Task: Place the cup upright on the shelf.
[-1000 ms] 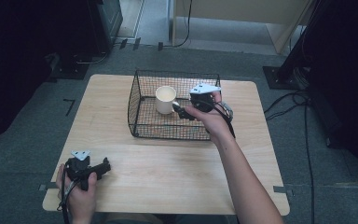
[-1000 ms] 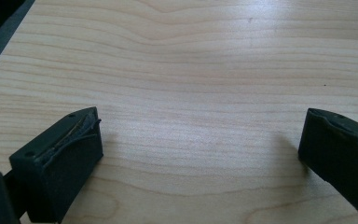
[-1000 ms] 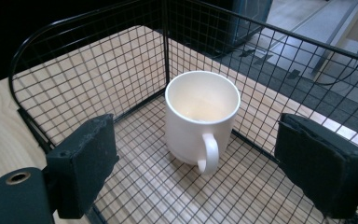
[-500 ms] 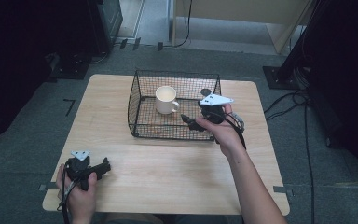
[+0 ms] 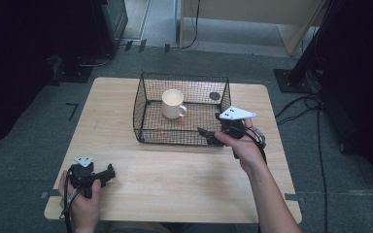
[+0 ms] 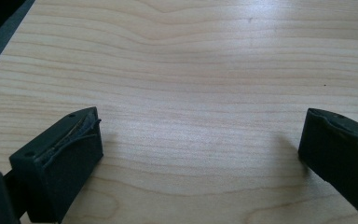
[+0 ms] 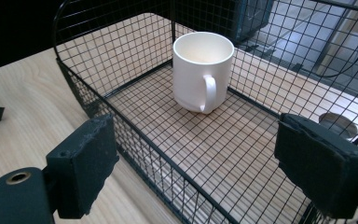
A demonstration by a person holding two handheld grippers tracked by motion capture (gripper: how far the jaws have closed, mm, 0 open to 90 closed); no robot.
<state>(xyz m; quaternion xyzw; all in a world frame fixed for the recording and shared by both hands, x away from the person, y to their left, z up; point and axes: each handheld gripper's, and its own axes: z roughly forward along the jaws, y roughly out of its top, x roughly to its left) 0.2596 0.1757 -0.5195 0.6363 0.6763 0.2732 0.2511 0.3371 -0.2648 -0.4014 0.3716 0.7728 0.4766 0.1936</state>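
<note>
- Here, the right gripper [image 5: 209,136] hangs at the basket's [image 5: 141,104] near right corner, its jaws spread wide with nothing between them; in the right gripper view one jaw sits outside the near wall and the other over the basket floor, touching no wire that I can make out.
- The left gripper [image 5: 108,173] rests low over the table [image 5: 175,179] at about 7 o'clock from the basket, well apart from it; its jaws are wide open too, with bare wood between them in the left gripper view.
- The mug [image 7: 201,70] stands upright inside the basket, mouth up, so its long axis is vertical.
- In the high view the mug's handle [image 5: 182,111] points toward roughly 4 o'clock, on the side of the right gripper; in the right gripper view it faces the camera.
- The mug sits in the left-of-centre part of the basket, toward the far wall, near the right gripper but clear of its jaws.
- The mug looks empty inside.
- The black wire basket holds the mug; a small dark round spot [image 5: 214,96] shows at 2 o'clock from the mug, though whether it lies in the basket or beyond it is unclear.
</note>
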